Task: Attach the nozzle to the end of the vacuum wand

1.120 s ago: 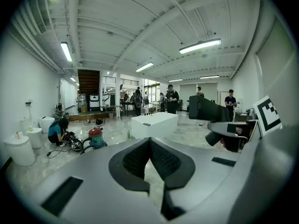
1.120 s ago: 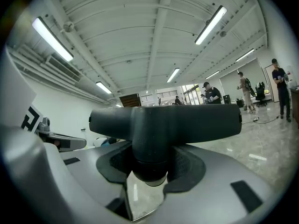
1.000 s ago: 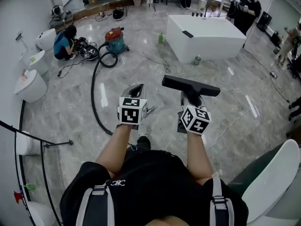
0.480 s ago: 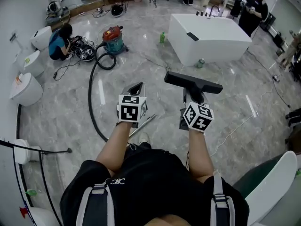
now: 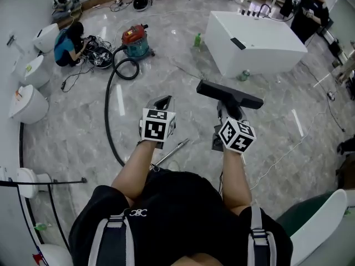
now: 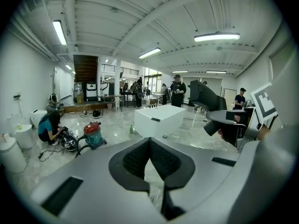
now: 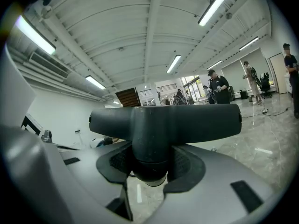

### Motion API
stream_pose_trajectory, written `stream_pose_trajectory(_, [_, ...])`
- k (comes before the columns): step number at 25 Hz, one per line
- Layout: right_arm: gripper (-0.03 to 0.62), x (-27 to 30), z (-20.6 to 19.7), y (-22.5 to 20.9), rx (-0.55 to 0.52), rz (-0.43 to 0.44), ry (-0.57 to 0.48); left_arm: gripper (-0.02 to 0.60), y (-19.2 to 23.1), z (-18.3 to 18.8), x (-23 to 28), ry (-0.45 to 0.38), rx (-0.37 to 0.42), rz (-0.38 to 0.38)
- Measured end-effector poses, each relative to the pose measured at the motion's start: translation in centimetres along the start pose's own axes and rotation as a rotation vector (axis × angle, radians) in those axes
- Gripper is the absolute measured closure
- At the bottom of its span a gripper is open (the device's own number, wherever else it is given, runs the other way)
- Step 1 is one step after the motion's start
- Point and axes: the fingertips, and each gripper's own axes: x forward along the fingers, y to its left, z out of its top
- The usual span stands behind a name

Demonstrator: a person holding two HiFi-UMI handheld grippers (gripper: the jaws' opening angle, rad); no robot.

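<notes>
Black matte floor nozzle, T-shaped, bar lying 10–4 o'clock. Right tongs part-open, clamped on its round neck. Left tongs fully closed, empty. Slim chrome vacuum wand lies on the glossy marble floor, 6 o'clock from the left tongs, axis 2–8 o'clock. Left tongs nearer.

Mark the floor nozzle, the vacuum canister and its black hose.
floor nozzle [image 5: 230,95]: head view, middle of its cross bar.
vacuum canister [image 5: 133,36]: head view, red lid.
black hose [image 5: 106,118]: head view, straight run on the floor.
</notes>
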Motion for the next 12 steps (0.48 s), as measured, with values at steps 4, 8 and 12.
stream_pose_trajectory(4, [0.413,3.4,-1.5,0.5,-0.005,0.005,0.042,0.574,2.0,-0.8,2.8,0.01,-0.007,-0.035])
stream_pose_trajectory(8, [0.413,5.5,-3.7,0.7,-0.009,0.018,0.113,0.574,2.9,-2.4,4.7,0.036,-0.012,-0.051])
stream_pose_trajectory(12, [0.412,7.8,-5.9,-0.1,0.0,0.012,0.167,0.574,3.8,-5.0,7.1,0.09,-0.042,-0.057])
